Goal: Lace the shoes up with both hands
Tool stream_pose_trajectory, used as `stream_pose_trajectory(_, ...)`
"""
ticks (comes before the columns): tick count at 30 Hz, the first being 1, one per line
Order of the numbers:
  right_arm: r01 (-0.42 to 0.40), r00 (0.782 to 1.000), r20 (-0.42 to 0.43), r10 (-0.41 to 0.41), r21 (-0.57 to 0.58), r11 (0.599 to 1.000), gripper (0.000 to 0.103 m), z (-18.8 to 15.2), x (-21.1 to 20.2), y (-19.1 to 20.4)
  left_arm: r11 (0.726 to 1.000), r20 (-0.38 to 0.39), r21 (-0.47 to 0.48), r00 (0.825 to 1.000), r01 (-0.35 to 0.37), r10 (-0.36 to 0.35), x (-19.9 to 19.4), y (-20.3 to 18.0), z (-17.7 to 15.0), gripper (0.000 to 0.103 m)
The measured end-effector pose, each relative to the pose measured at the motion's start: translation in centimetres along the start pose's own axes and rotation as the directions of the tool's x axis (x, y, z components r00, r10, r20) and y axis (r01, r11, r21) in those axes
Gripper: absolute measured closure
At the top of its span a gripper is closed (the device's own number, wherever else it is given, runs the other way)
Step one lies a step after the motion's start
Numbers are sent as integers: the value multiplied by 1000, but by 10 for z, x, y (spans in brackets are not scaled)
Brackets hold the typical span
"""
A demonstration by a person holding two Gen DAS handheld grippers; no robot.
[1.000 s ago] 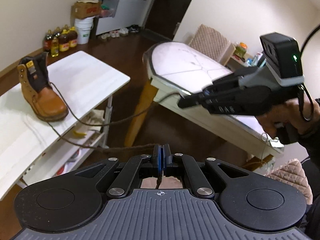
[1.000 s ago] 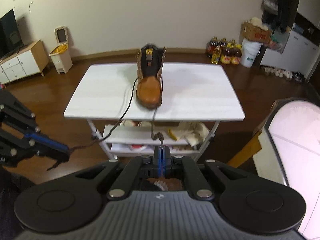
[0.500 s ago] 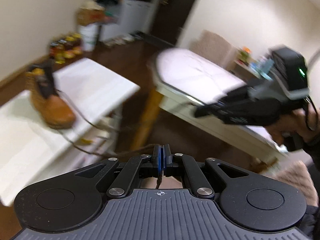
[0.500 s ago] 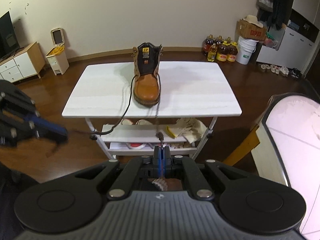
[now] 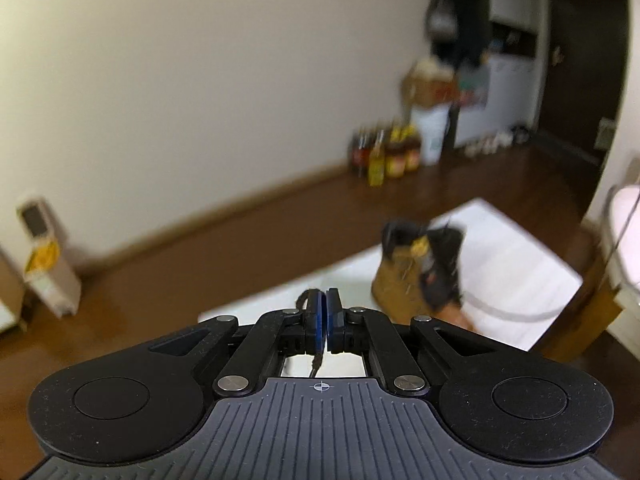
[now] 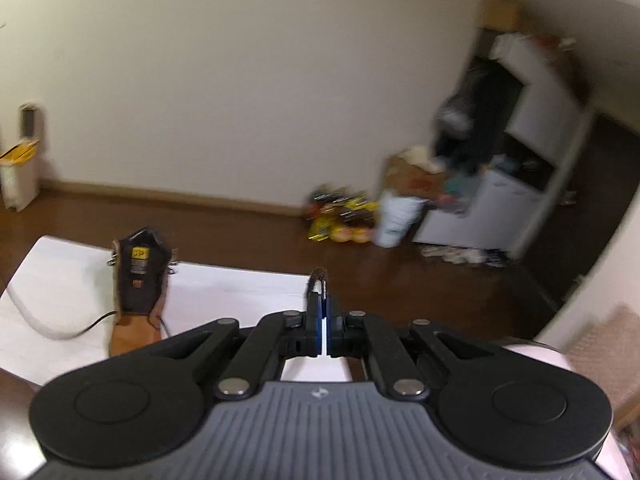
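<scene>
The boot (image 5: 420, 276) stands upright on the white counter (image 5: 516, 264). In the left view it is just past the left tool (image 5: 325, 312), a bit to the right. In the right view the same boot (image 6: 138, 292) sits off to the left on the counter (image 6: 64, 276).

Each tool is clenched on one end of the lace. The left tool pinches a dark bit of lace (image 5: 306, 300) that loops over its tip and hangs down behind the pads. The right tool (image 6: 322, 320) pinches the other end (image 6: 318, 276), which sticks up in a small loop. A blurry stretch of lace runs from the boot across the counter in both views. Both views are smeared, so small things like the eyelets are hard to see.

The step now looks like bringing the two lace ends to the boot to cross them and pull them snug. To do it well, keep both tools squeezed tight so the thin lace does not slip out. Pull both sides evenly, or the boot may tip or slide on the smooth counter. Keep the laces low and near the boot's open top, and go slowly enough to see the hooks.
</scene>
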State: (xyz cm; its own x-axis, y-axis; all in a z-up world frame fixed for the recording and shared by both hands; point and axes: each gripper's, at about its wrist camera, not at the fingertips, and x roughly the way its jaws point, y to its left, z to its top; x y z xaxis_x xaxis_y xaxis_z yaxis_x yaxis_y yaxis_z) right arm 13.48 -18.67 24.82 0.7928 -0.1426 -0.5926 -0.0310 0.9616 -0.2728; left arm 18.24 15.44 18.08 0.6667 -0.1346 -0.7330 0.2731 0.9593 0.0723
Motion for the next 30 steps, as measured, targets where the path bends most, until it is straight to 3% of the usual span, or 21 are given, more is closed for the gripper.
stream_pose_trajectory(2, -120, 990, -69, 121, 16, 993, 101, 3, 48, 12, 1000, -118, -20, 993, -5, 2, 47, -7, -4, 100)
stream_pose_trajectory(4, -226, 963, -137, 230, 45, 973, 101, -1, 91, 27, 997, -229, -71, 973, 11, -27, 89, -13, -10, 100)
stream_pose_trajectory(6, -337, 914, -213, 345, 77, 938, 101, -8, 138, 47, 994, -315, -103, 947, 29, -60, 119, -14, -16, 96)
stream_pose_trajectory(10, -442, 846, -288, 449, 94, 892, 101, -20, 188, 75, 985, -389, -166, 914, 54, -116, 145, -16, -25, 77)
stream_pose_trajectory(12, -490, 805, -314, 503, 125, 863, 101, -24, 207, 88, 979, -419, -181, 894, 88, -158, 153, -20, -27, 76)
stream_pose_trajectory(14, -529, 765, -331, 553, 168, 832, 101, -27, 222, 100, 971, -422, -202, 884, 125, -202, 158, -19, -33, 76)
stream_pose_trajectory(17, -527, 725, -352, 593, 271, 805, 101, -36, 237, 117, 967, -420, -195, 878, 162, -231, 166, -25, -30, 76)
stream_pose_trajectory(20, -454, 709, -367, 603, 417, 787, 101, -47, 250, 128, 966, -430, -146, 866, 212, -255, 171, -28, -28, 76)
stream_pose_trajectory(21, -432, 712, -367, 598, 442, 786, 101, -49, 251, 130, 962, -435, -136, 858, 237, -273, 174, -30, -28, 76)
stream_pose_trajectory(24, -323, 742, -365, 562, 540, 777, 101, -62, 253, 143, 943, -427, -100, 842, 317, -329, 178, -26, -28, 76)
stream_pose_trajectory(30, -195, 780, -347, 521, 657, 728, 100, -88, 244, 186, 863, -427, 16, 784, 504, -450, 187, -17, -33, 76)
